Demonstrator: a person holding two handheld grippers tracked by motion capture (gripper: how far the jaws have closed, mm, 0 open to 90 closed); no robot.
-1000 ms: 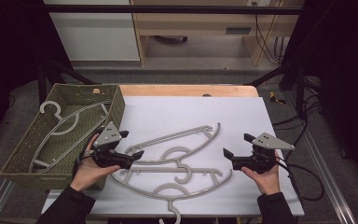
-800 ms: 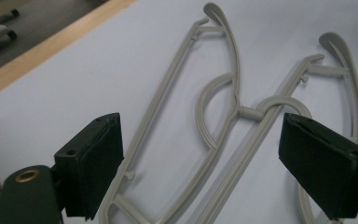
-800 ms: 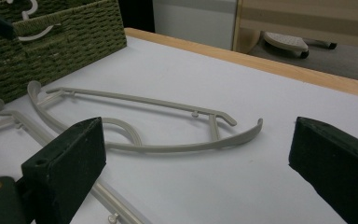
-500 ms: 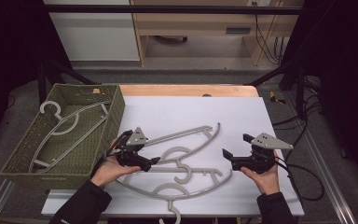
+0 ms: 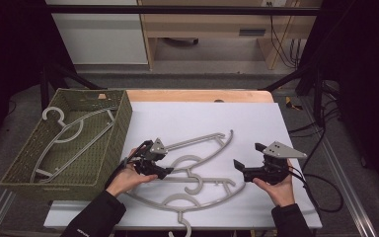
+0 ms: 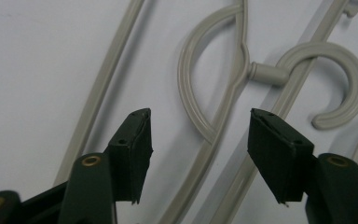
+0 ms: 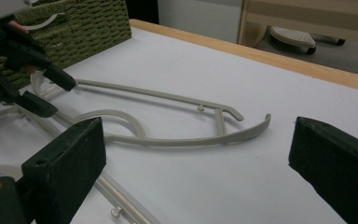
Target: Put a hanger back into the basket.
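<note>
Grey hanger (image 6: 223, 121) between closing left hand-held gripper (image 6: 198, 140) jaws, ungripped; ends cut off.

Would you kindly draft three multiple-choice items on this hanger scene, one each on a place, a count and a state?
1. Where does the woven basket sit?
A. at the table's left edge
B. at the table's right edge
C. in the table's middle

2. How many grey hangers lie in the basket?
A. none
B. one
C. three

3. How do the jaws of the left gripper stand?
A. pressed together, empty
C. clamped on the basket rim
B. apart, astride a hanger on the table

Answers:
1. A, the high view shows it left of the white sheet.
2. B, a single hanger in the basket is seen.
3. B, the left gripper view shows both pads clear of the hanger's arm, the jaws having just been closing.
</note>
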